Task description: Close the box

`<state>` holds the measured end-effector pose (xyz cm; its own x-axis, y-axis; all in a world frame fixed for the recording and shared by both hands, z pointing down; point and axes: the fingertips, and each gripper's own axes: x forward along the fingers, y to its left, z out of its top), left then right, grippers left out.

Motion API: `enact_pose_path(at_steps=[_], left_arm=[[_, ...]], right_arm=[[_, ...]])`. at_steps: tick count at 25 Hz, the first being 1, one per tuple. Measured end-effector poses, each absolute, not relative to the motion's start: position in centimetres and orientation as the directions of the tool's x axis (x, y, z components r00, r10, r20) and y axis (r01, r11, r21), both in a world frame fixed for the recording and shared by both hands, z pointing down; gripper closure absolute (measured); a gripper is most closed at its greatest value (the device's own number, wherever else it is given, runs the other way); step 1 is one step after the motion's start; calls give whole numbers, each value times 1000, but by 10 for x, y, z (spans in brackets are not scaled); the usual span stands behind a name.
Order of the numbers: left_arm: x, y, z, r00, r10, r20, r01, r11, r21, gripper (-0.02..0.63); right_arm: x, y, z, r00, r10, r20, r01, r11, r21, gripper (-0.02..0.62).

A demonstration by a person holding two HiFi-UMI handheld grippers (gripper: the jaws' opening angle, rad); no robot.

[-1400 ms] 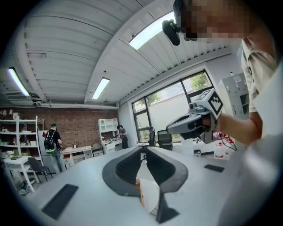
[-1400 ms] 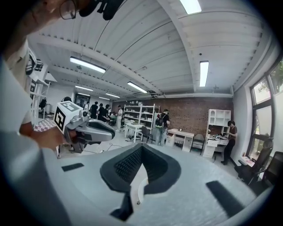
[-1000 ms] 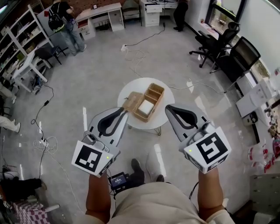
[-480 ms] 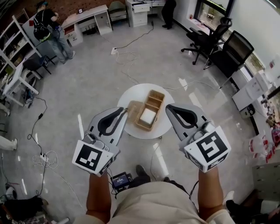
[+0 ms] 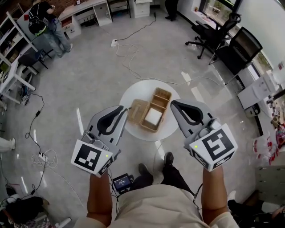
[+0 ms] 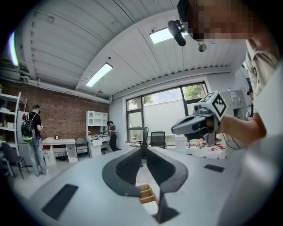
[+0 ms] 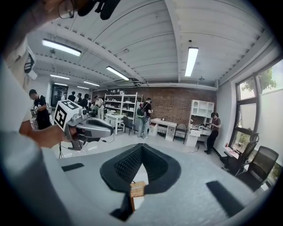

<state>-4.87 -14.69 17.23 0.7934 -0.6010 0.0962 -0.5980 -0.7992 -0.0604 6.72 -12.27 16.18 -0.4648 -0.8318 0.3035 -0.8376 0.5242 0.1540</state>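
Open office-workshop — brick wall (image 7: 177, 105), desks (image 5: 84, 12), shelving (image 7: 117, 104), office chairs (image 5: 237, 48).

Glossy grey floor (image 5: 89, 80), brick wall (image 7: 177, 103)

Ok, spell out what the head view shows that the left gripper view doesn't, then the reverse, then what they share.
Head view only: the whole round table, the lid lying flat beside the open box, and the person's feet.
Left gripper view only: the ceiling lights, and the left gripper seen along its jaws, whose tips meet with nothing between them.
Both: the box, which is only a sliver low in the gripper view, the right gripper, and a person with a backpack.
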Motion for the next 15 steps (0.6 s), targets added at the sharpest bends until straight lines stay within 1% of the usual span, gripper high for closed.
enact_pose_path(at_steps=[7, 15], left_arm=[[-51, -179, 213, 720, -679, 143, -686, -728, -4, 565], [-74, -202, 269, 646, -736, 200, -760, -645, 81, 565]], right_arm=[[74, -162, 208, -534, -769, 351, -791, 601, 112, 603], [65, -198, 261, -576, -704, 415, -745, 661, 87, 601]])
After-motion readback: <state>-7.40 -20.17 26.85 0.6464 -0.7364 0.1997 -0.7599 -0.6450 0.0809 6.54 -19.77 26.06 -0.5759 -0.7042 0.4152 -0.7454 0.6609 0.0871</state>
